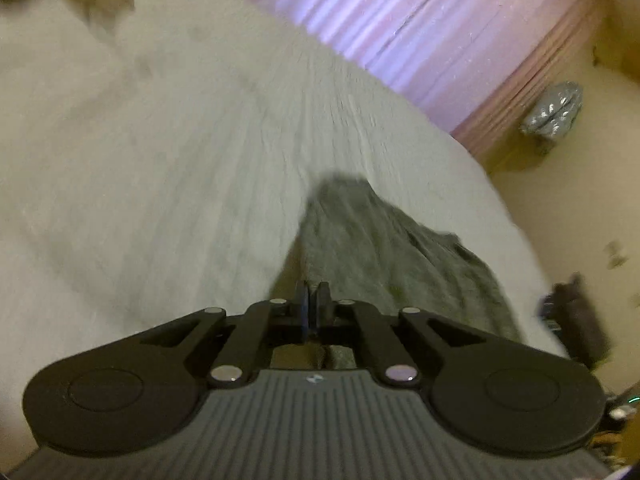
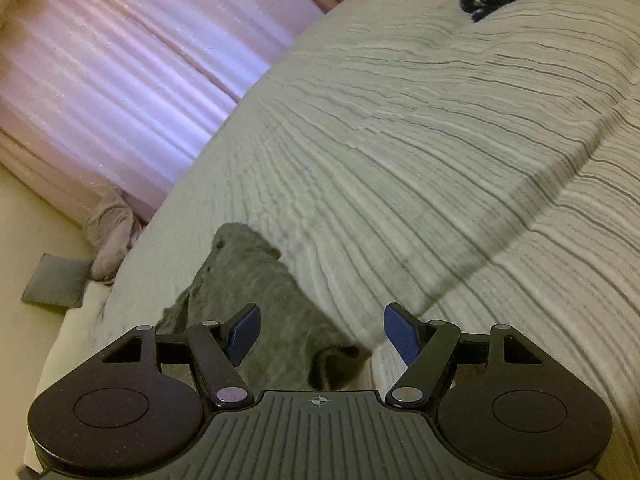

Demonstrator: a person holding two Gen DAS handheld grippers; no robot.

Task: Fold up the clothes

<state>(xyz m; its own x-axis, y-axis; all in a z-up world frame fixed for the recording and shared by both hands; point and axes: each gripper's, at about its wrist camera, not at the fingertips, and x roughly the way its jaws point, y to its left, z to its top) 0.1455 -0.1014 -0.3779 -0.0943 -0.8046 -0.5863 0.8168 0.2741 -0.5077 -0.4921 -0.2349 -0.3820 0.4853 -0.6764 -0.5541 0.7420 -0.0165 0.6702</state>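
The left gripper [image 1: 312, 294] has its two fingers [image 1: 301, 300] pressed flat together, pads meeting with no gap between them. Both linkage arms fold inward toward the centre line, and the body points forward and slightly down; its view is blurred. The right gripper [image 2: 322, 330] stands wide apart, its blue-padded fingers [image 2: 402, 334] splayed to the left and right with nothing between them. Its linkage arms angle outward, and the body is level, aimed forward and down. Neither hand nor wrist behind the grippers shows.

Home bedroom — ribbed white bedspread [image 2: 420, 140], pink curtains [image 2: 132, 76] — cream floor [image 1: 568, 208]
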